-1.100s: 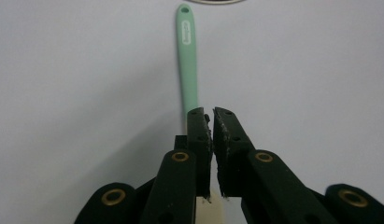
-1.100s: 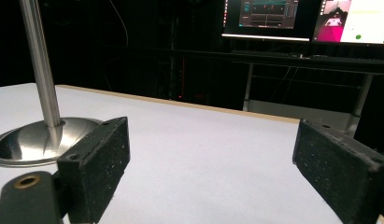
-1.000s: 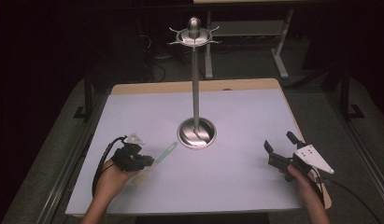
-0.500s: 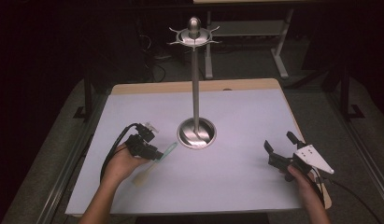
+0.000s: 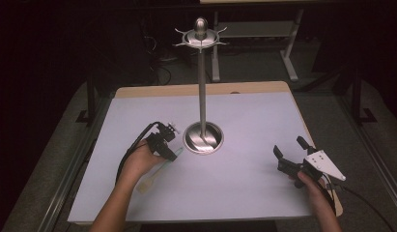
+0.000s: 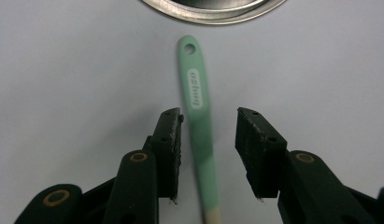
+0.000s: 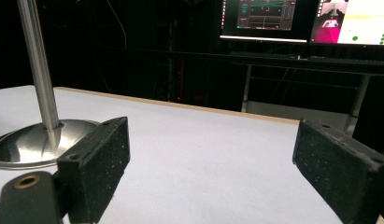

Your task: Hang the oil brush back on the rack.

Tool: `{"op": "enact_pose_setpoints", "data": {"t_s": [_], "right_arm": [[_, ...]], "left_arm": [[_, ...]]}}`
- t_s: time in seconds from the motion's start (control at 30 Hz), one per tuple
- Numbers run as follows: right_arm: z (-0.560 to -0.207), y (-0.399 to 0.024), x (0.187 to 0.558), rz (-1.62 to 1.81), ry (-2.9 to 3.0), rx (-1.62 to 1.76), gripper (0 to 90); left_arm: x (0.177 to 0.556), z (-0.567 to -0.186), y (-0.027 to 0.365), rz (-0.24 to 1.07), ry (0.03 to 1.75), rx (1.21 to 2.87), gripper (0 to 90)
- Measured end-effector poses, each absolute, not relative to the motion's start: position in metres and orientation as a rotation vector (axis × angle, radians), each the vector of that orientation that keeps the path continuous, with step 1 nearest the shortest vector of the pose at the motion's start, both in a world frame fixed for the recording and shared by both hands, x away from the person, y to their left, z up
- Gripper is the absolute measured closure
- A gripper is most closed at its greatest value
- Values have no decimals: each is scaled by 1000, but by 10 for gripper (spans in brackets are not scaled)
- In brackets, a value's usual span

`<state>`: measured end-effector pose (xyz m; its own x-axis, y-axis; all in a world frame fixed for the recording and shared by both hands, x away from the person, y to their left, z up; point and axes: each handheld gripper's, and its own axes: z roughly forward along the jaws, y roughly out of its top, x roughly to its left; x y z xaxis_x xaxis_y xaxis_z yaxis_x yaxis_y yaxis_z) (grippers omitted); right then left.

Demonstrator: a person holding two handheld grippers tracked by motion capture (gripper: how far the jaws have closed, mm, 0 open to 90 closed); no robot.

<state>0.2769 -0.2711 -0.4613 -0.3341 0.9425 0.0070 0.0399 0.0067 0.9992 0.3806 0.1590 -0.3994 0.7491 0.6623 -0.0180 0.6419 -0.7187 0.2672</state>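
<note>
- The mint-green spatula lay flat on the pale lilac tabletop, its handle with a hanging hole and white lettering, pointing at the steel stand's base; the blade end paler.
- My left gripper had just been opening; its jaws stood either side of the handle, released, touching nothing.
- My right gripper rested well apart, jaws wide and empty.
- Dark room beyond, lit monitors.

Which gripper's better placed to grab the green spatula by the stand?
Left. The left gripper already straddles the green spatula, whose handle lies between its open jaws, not yet pinched. The right gripper sits open across the table, beyond the metal stand.
</note>
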Motion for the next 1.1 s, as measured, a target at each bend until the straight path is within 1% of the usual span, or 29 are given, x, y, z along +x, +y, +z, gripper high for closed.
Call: {"op": "enact_pose_setpoints", "data": {"t_s": [0.33,0.57,0.87,1.1], "right_arm": [[-461,-271,277,1435,1490,1056,104],[-461,-271,277,1439,1485,1060,104],[-461,-271,277,1437,1489,1058,104],[-461,-271,277,1433,1491,1053,104]], "left_arm": [[386,-410,154,89,1071,2732,655],[388,-413,151,80,1086,2739,668],[391,-413,144,104,1086,2796,699],[390,-413,139,114,1100,2827,744]]}}
